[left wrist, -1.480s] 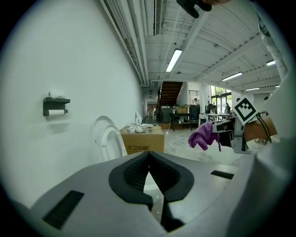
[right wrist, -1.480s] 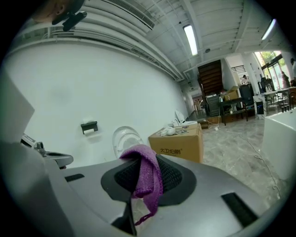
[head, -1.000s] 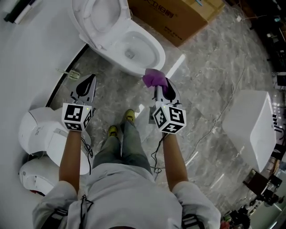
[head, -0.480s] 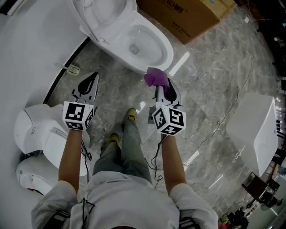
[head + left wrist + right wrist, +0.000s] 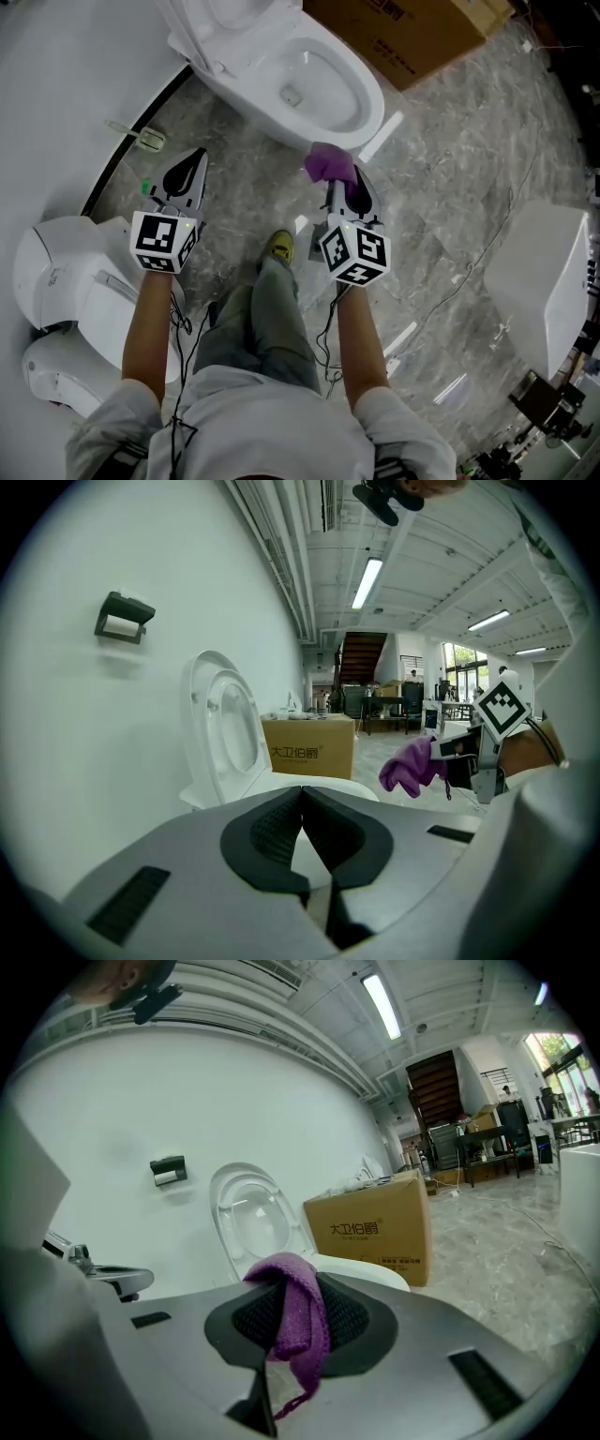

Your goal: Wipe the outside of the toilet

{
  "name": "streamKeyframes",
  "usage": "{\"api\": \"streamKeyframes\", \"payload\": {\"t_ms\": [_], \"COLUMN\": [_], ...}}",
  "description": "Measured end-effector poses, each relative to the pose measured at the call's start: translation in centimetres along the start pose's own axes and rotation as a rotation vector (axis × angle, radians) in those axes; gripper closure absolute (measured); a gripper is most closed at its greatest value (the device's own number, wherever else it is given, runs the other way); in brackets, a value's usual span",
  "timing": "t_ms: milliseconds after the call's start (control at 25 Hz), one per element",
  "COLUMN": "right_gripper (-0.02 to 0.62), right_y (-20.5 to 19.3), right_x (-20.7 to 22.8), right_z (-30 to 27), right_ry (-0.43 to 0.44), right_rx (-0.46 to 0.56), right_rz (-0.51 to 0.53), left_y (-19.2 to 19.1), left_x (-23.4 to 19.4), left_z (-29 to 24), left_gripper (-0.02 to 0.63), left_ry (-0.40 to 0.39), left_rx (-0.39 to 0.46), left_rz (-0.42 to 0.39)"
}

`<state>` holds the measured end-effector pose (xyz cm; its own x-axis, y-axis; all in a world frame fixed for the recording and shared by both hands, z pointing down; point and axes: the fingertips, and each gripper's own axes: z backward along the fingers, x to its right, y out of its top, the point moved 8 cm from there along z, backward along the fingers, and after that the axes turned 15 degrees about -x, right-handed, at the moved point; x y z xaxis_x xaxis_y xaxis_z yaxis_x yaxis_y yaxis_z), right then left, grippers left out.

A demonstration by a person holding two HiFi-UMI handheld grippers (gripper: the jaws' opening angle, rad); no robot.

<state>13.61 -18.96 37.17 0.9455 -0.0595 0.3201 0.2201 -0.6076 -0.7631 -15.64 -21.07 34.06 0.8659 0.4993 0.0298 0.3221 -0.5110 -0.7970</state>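
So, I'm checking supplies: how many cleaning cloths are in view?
1. The purple cloth is clamped in the right hand-held gripper, in front of the toilet bowl. The left hand-held gripper is shut on nothing. More could lie outside the pictures.

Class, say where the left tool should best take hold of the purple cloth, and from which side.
Probably the bunched free end of the purple cloth, hanging clear past the right tool. Come from its left, where the left tool is, shut.
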Motion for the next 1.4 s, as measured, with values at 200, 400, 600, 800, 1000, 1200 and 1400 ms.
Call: {"api": "streamKeyframes", "payload": {"t_ms": [200, 400, 600, 800, 1000, 1200, 1400], "right_gripper": [0.508, 0.508, 0.506, 0.508, 0.508, 0.508, 0.511], "right_y": [-3.0, -6.0, -8.7, -11.7, -14.3, -16.6, -18.2], "right_x": [0.4, 0.4, 0.3, 0.4, 1.0, 1.7, 1.6], "right_z": [-3.3, -7.0, -10.2, -12.6, -14.5, -16.5, -18.9], "right_ry": [0.056, 0.098, 0.147, 0.176, 0.191, 0.192, 0.192], "right_rx": [0.004, 0.009, 0.015, 0.030, 0.043, 0.056, 0.073], "right_rz": [0.037, 0.064, 0.101, 0.130, 0.149, 0.139, 0.141], "left_y": [-3.3, -7.1, -10.7, -13.8, -16.9, -19.4, -21.8], "left_x": [-0.3, -0.9, -1.5, -1.4, -0.7, -0.8, -1.4], "left_z": [-2.4, -5.0, -7.6, -9.8, -11.7, -13.7, -15.7], "left_gripper": [0.592, 0.592, 0.592, 0.592, 0.592, 0.592, 0.592], "left_ry": [0.018, 0.039, 0.061, 0.068, 0.061, 0.062, 0.071], "left_rx": [0.022, 0.045, 0.068, 0.097, 0.118, 0.144, 0.156], "left_rz": [-0.002, 0.000, 0.007, -0.001, -0.015, -0.030, -0.055]}}
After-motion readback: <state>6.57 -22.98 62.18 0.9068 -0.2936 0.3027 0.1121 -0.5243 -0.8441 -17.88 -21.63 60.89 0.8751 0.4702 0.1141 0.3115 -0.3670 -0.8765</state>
